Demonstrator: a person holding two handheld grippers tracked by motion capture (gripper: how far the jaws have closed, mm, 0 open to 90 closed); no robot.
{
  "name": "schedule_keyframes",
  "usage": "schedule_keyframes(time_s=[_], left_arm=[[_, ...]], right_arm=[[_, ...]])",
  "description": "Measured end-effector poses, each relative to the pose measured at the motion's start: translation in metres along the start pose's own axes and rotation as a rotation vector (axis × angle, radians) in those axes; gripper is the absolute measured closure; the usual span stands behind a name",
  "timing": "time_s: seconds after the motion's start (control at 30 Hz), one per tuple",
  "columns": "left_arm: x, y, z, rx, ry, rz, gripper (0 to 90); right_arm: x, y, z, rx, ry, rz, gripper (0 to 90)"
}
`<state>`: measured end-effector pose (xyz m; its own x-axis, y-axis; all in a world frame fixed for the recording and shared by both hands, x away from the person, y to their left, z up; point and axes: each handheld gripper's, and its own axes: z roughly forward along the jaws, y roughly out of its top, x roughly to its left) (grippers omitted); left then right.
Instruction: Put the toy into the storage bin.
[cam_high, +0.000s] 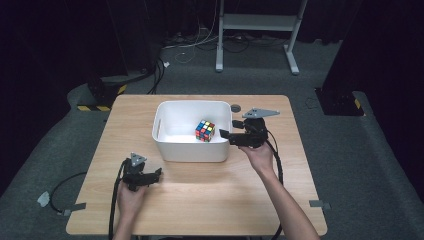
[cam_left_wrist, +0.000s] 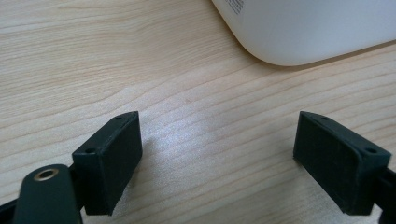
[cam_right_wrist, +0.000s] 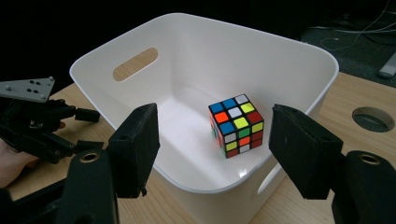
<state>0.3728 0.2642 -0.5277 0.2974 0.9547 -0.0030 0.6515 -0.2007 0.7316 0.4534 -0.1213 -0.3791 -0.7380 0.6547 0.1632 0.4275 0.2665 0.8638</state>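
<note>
A scrambled Rubik's cube (cam_high: 205, 130) (cam_right_wrist: 236, 125) lies on the floor of a white plastic bin (cam_high: 192, 104) (cam_right_wrist: 205, 21), toward its right wall. My right gripper (cam_high: 225, 135) (cam_right_wrist: 212, 140) hovers at the bin's right rim and points in toward the cube. Its jaws stand apart with nothing between them, and the cube lies farther off. My left gripper (cam_high: 158, 173) (cam_left_wrist: 217, 154) rests low over the bare wood in front of the bin's left corner (cam_left_wrist: 303, 28). It is open and holds nothing.
The bin stands at the middle of a light wooden table (cam_high: 200, 200) and has a handle slot (cam_right_wrist: 135, 63) in its far wall. A round cable hole (cam_high: 235, 107) (cam_right_wrist: 371, 119) sits behind the right gripper. Cables and a metal stand lie on the floor beyond.
</note>
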Motion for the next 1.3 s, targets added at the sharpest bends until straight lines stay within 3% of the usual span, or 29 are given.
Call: schedule_keyframes(time_s=[1.3], left_arm=[[0.0,0.0,0.0,0.0,0.0,0.0,15.7]], right_arm=[[-0.009,-0.019,-0.026,-0.028,-0.039,0.014,34.3]])
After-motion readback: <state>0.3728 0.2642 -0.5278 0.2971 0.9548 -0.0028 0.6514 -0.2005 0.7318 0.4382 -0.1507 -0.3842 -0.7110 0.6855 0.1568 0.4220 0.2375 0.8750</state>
